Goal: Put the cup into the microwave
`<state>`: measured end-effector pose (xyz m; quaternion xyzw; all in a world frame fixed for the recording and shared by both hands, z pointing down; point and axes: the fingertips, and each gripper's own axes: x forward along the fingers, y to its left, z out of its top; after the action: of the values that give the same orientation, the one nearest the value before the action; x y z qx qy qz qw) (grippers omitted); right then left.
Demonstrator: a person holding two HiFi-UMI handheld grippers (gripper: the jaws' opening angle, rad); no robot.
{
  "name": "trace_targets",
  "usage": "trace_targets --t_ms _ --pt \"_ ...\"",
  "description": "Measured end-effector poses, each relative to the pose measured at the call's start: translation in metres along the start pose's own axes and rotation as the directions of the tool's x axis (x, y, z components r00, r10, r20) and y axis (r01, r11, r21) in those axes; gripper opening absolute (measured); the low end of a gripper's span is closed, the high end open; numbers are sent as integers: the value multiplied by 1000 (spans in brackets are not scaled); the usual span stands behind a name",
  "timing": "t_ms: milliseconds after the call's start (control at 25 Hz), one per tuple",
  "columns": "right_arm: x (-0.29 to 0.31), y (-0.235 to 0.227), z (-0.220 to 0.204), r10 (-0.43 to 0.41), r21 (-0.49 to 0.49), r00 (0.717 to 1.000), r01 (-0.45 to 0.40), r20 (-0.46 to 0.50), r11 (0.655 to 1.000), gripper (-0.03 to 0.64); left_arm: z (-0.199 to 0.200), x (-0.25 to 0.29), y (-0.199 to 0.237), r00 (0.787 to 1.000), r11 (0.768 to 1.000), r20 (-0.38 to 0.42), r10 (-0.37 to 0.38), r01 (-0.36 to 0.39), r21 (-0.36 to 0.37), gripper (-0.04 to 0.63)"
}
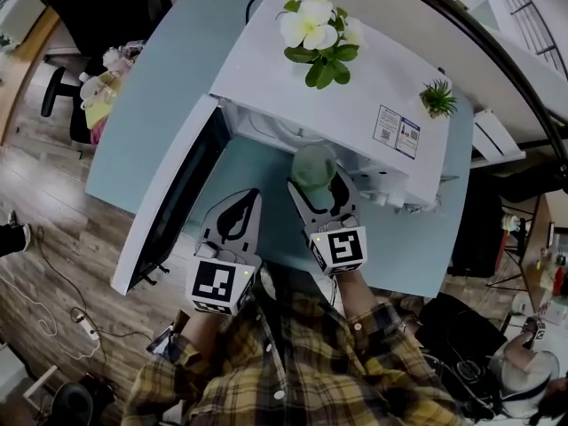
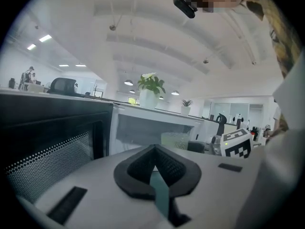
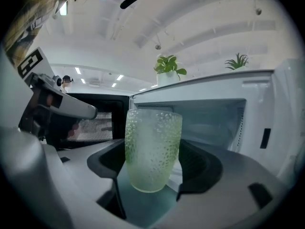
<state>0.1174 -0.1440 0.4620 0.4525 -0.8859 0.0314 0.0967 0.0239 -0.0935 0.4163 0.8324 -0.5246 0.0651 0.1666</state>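
Note:
A pale green bumpy glass cup (image 1: pixel 313 169) (image 3: pixel 152 149) stands upright between the fingers of my right gripper (image 1: pixel 321 193) (image 3: pixel 155 178), which is shut on it. The cup hangs just in front of the open cavity (image 3: pixel 214 123) of the white microwave (image 1: pixel 355 87), above the light blue table (image 1: pixel 151 105). The microwave door (image 1: pixel 173 198) (image 2: pixel 47 142) is swung wide open to the left. My left gripper (image 1: pixel 240 216) (image 2: pixel 155 171) is beside the right one, next to the door, shut with nothing in it. From the left gripper view the cup (image 2: pixel 175 140) shows to the right.
A pot of white flowers (image 1: pixel 318 34) and a small green plant (image 1: pixel 437 98) stand on top of the microwave. Soft toys (image 1: pixel 105 82) lie at the table's left edge beside an office chair (image 1: pixel 60 96). Cables (image 1: pixel 62 300) run over the wooden floor.

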Motion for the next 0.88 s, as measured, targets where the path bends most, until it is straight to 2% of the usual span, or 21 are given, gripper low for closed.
trace_targets --t_ms 880 --pt "34 -16 -19 -78 35 996 76 40 996 342 -11 7 -5 999 999 17 -32 32 26 -9"
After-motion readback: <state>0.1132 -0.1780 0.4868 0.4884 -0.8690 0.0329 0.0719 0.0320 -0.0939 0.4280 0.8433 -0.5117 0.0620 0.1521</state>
